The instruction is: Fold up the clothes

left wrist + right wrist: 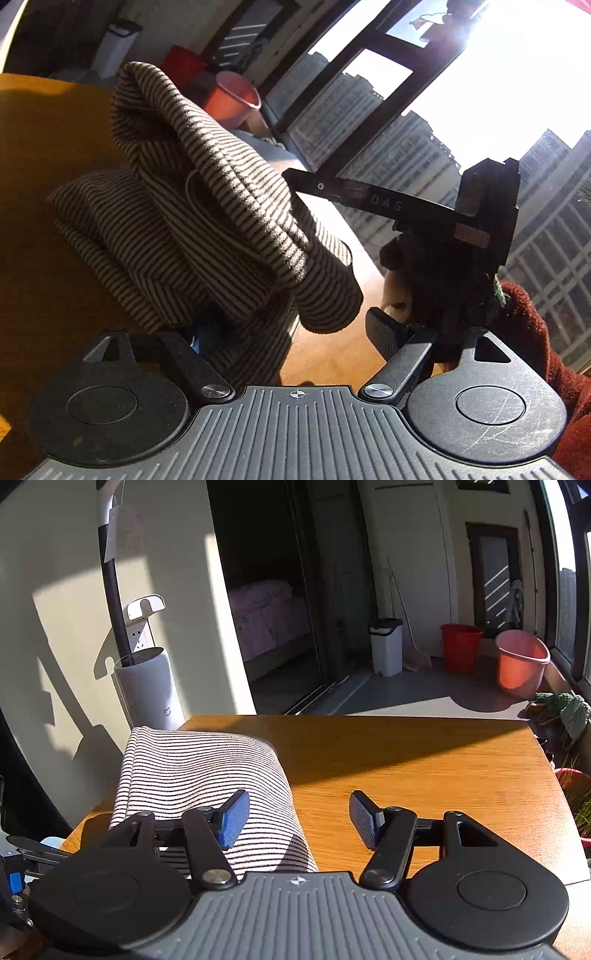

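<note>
A black-and-white striped garment lies bunched and partly folded on the wooden table. In the left wrist view my left gripper is open; its left finger is hidden under the cloth and its right finger shows bare. In the right wrist view the same striped garment lies folded at the table's left side. My right gripper is open, its left blue pad over the cloth and its right pad over bare table. The right gripper body shows beyond the cloth.
A white cylinder appliance stands past the table's far left corner. A white bin, a red bucket and a pink bucket stand on the floor beyond. Potted plants sit off the right edge. A window is close behind.
</note>
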`<control>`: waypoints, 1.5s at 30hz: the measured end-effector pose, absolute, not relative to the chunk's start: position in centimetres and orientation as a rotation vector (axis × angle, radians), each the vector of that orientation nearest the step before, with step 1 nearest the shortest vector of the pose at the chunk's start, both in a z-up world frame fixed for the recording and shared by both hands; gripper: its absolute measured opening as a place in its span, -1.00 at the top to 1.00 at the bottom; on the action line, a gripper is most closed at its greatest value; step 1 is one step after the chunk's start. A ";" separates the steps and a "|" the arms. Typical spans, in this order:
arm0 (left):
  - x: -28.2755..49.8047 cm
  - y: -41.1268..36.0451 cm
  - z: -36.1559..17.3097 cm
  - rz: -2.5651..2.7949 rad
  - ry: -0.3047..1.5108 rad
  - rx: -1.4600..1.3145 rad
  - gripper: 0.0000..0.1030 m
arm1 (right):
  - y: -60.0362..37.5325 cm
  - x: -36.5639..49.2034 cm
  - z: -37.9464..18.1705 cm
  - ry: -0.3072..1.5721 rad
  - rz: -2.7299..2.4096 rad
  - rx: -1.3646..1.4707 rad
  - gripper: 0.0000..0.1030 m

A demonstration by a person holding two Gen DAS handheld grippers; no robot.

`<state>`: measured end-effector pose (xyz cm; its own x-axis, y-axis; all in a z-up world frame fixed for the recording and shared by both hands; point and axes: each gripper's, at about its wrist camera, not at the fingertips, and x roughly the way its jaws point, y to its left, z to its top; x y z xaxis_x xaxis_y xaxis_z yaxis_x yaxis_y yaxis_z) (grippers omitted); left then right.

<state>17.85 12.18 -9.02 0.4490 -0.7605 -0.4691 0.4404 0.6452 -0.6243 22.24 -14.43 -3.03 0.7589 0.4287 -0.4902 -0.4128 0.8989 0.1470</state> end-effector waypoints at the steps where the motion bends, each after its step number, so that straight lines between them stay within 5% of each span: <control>1: 17.4 13.3 -8.7 -0.756 0.787 -0.456 -0.69 | -14.2 21.1 -2.8 0.520 0.482 0.014 -0.31; 6: 17.0 17.9 -8.5 -0.552 0.735 -0.473 -0.52 | -10.8 16.1 -2.4 0.424 0.606 -0.156 -0.48; 13: 18.7 16.6 -10.4 -0.441 0.806 -0.420 0.09 | -3.8 14.4 -7.0 0.337 0.570 -0.560 -0.56; 15: 18.7 16.2 -10.4 -0.437 0.808 -0.397 0.09 | -4.0 14.7 -7.2 0.322 0.545 -0.566 -0.22; 16: 18.6 16.2 -10.3 -0.439 0.804 -0.388 0.10 | -4.4 14.9 -6.6 0.330 0.541 -0.524 0.16; 18: 18.4 16.0 -10.1 -0.445 0.798 -0.373 0.11 | -6.1 15.7 -4.7 0.365 0.557 -0.383 0.36; 24: 18.1 15.3 -10.2 -0.460 0.799 -0.360 0.15 | -7.8 15.1 0.2 0.372 0.683 -0.225 0.47; 32: 18.7 15.4 -10.5 -0.454 0.789 -0.370 0.25 | -2.6 12.7 -6.1 0.410 0.684 -0.568 0.47; 42: 17.0 20.5 -4.6 -0.383 0.587 -0.450 0.10 | -2.0 11.1 -7.1 0.338 0.662 -0.720 0.38; 45: 17.0 19.7 -1.6 -0.449 0.492 -0.441 0.04 | -2.9 10.4 -6.4 0.314 0.652 -0.744 0.59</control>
